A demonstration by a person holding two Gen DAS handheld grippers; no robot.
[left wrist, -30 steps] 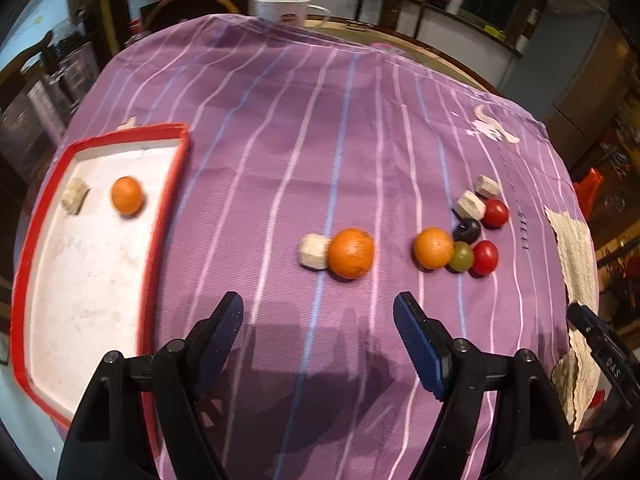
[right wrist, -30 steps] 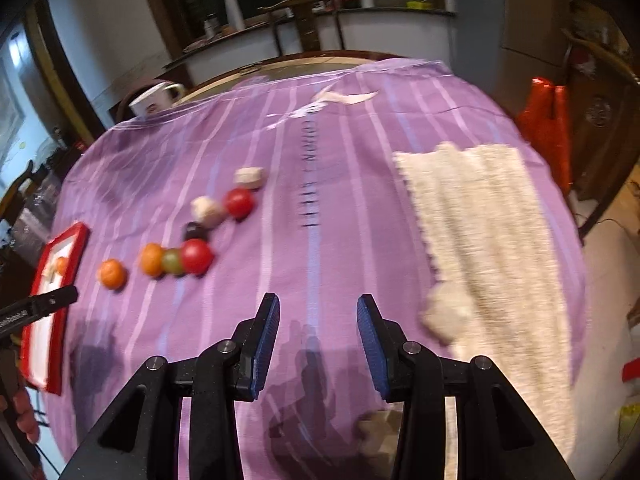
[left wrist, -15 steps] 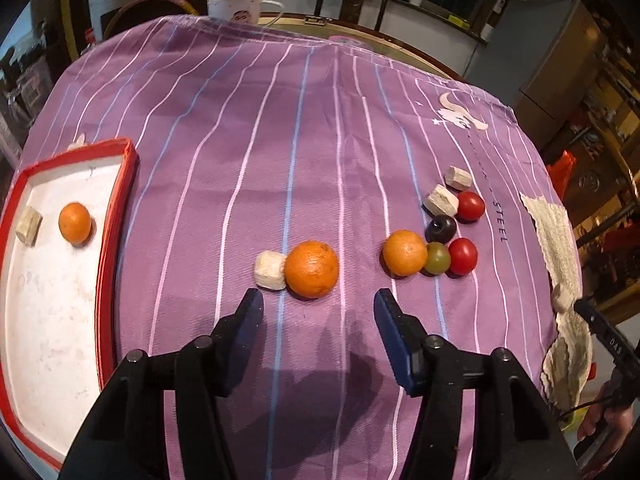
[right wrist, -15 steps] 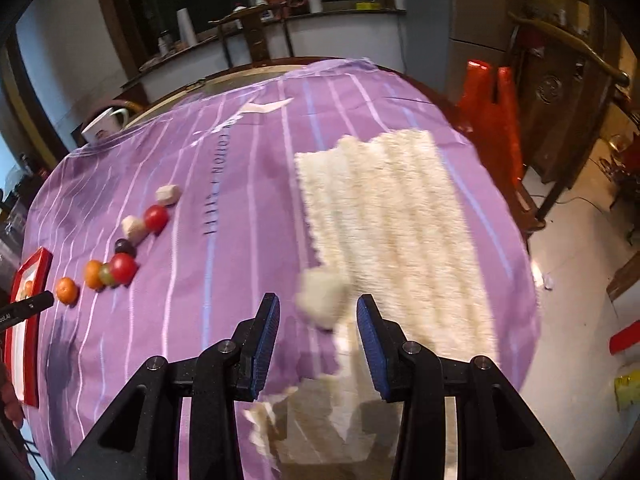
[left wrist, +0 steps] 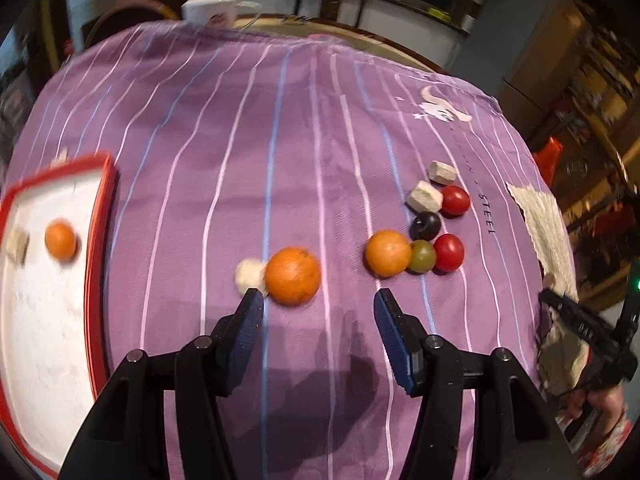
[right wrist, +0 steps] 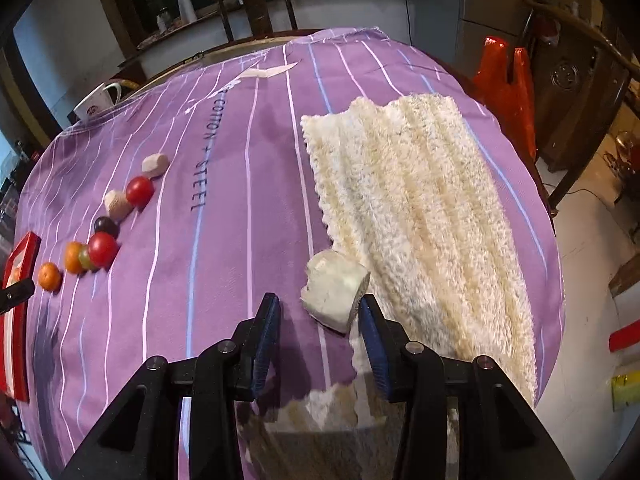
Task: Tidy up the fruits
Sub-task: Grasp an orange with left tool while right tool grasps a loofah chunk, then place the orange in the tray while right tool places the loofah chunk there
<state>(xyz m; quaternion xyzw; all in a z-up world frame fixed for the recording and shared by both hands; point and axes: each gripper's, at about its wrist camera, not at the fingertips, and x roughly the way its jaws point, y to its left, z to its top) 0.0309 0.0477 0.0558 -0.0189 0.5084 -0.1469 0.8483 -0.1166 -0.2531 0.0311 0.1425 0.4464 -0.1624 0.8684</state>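
Observation:
My left gripper [left wrist: 318, 300] is open just in front of a large orange [left wrist: 293, 275] on the purple striped cloth, with a pale chunk [left wrist: 249, 274] touching the orange's left side. Right of it lie a second orange [left wrist: 387, 253], a green fruit [left wrist: 422, 256], two red fruits [left wrist: 449, 252], a dark one [left wrist: 425, 225] and two pale chunks [left wrist: 425, 196]. A red-rimmed white tray [left wrist: 108, 208] at the left holds a small orange [left wrist: 60, 239] and a pale chunk [left wrist: 16, 244]. My right gripper [right wrist: 318, 308] is open, with a pale chunk [right wrist: 334, 294] lying between its fingertips, against the right one.
A cream knitted mat [right wrist: 420, 208] covers the right side of the table. A white mug [left wrist: 218, 9] stands at the far edge. The table edge drops off on the right, with an orange bag [right wrist: 504, 92] and furniture beyond.
My left gripper has narrowed and moved forward to the large orange. My right gripper has swung right to the mat's edge and come up to the pale chunk.

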